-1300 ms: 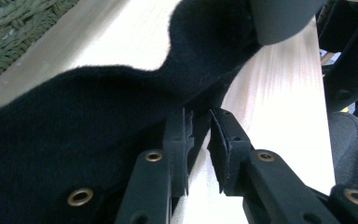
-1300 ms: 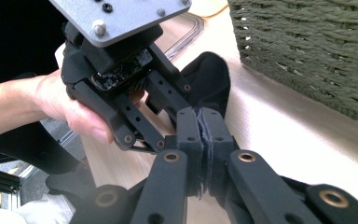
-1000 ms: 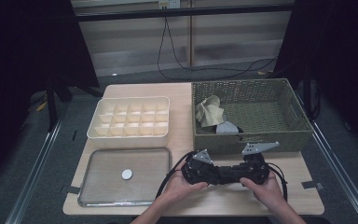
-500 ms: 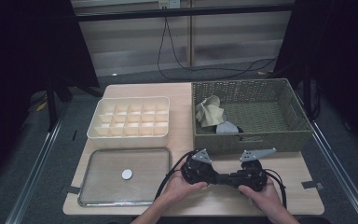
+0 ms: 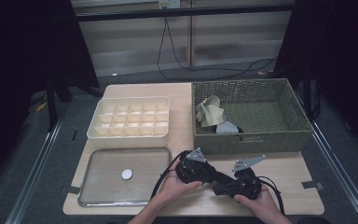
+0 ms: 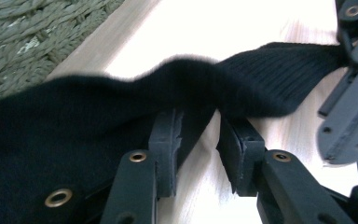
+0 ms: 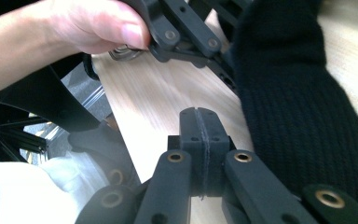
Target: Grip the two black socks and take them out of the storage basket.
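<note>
A black knitted piece of fabric [image 5: 218,179] lies on the wooden table near its front edge, between my two grippers. In the left gripper view the fabric [image 6: 261,79] stretches across just beyond the jaw tips and drapes over the left side. My left gripper [image 6: 200,135] is open, and bare table shows in the gap. In the high view the left gripper [image 5: 209,175] points right. My right gripper [image 7: 199,126] is shut, pads pressed together with nothing between them, and the fabric [image 7: 298,93] lies just to its right. It sits lower right in the high view [image 5: 224,189].
A green woven basket [image 5: 251,140] at the back right holds a beige cloth [image 5: 209,112] and a grey item [image 5: 227,127]. A cream compartment box [image 5: 129,116] stands at the back left. A metal tray [image 5: 98,191] with a small white disc [image 5: 127,174] lies in front of it.
My right gripper has drawn back toward the front edge and slightly left, so it now sits lower than the left. The left gripper has barely moved.
</note>
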`<action>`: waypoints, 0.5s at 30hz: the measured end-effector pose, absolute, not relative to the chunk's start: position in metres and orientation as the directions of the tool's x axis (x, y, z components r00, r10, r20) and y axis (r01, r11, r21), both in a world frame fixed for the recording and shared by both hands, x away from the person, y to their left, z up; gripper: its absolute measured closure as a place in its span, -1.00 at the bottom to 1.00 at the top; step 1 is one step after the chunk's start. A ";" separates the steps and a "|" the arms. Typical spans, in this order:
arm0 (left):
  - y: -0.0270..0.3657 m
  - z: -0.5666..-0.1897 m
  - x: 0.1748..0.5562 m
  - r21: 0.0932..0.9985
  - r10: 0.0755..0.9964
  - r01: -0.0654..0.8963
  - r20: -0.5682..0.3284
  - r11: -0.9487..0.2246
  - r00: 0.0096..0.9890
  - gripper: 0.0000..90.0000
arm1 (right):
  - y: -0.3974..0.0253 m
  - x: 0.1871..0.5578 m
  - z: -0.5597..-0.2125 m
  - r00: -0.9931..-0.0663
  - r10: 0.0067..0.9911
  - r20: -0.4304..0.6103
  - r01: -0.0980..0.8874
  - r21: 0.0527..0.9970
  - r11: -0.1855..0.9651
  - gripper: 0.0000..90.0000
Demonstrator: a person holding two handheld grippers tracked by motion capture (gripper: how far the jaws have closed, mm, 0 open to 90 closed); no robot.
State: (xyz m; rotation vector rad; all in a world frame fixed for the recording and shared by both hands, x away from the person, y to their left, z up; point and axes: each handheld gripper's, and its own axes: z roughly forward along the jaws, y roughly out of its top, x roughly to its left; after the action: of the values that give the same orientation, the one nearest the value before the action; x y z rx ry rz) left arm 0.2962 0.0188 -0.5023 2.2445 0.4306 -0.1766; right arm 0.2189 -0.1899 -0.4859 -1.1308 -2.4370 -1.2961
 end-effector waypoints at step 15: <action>0.029 -0.493 0.291 0.708 0.242 0.354 -0.260 -0.611 0.935 0.43 | -0.206 0.221 -0.474 -0.693 0.558 0.456 0.671 0.692 0.267 0.79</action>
State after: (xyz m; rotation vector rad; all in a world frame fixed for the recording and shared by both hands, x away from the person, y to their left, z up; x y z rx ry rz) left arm 0.2915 0.0287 -0.4928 2.2545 0.4195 -0.1739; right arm 0.2212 -0.2055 -0.4741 -1.1718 -2.4019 -1.4079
